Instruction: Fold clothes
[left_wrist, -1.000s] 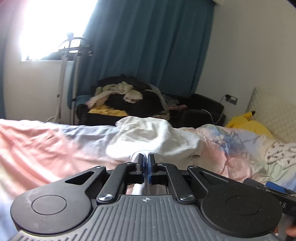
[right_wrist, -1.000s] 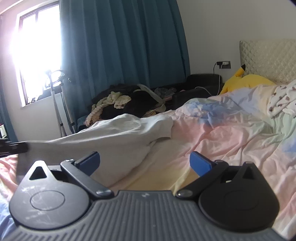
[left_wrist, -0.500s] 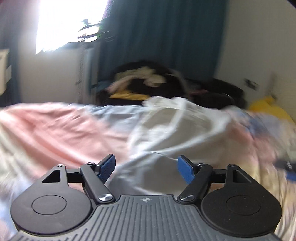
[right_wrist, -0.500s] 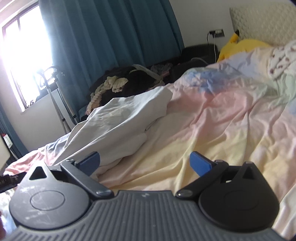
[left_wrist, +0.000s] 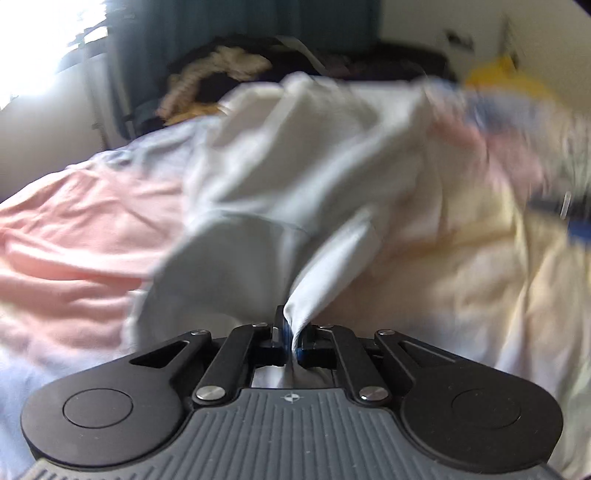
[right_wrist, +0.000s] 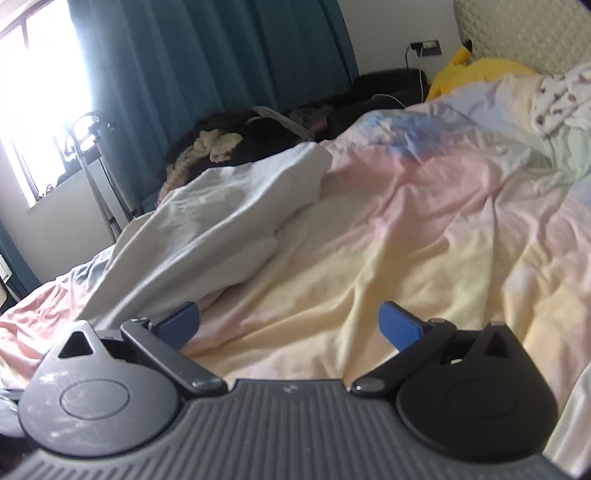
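Observation:
A white garment (left_wrist: 295, 177) lies crumpled across the pastel bed cover (left_wrist: 74, 243). My left gripper (left_wrist: 291, 332) is shut on a near edge of the white garment, and the cloth rises from the jaws in a taut fold. The view is motion-blurred. In the right wrist view the same white garment (right_wrist: 221, 221) lies to the left on the bed cover (right_wrist: 406, 240). My right gripper (right_wrist: 290, 325) is open and empty, low over the yellow part of the cover, with its left pad (right_wrist: 181, 319) beside the garment's near edge.
A pile of dark and cream clothes (right_wrist: 229, 144) sits beyond the bed by the teal curtain (right_wrist: 207, 55). A yellow plush toy (right_wrist: 476, 70) and a patterned cloth (right_wrist: 561, 96) lie near the headboard. A stand (right_wrist: 92, 166) is by the bright window.
My left gripper opened half a second ago and has now shut on the garment's near edge, lower and closer to the bed. My right gripper stayed open and tilted down over the cover.

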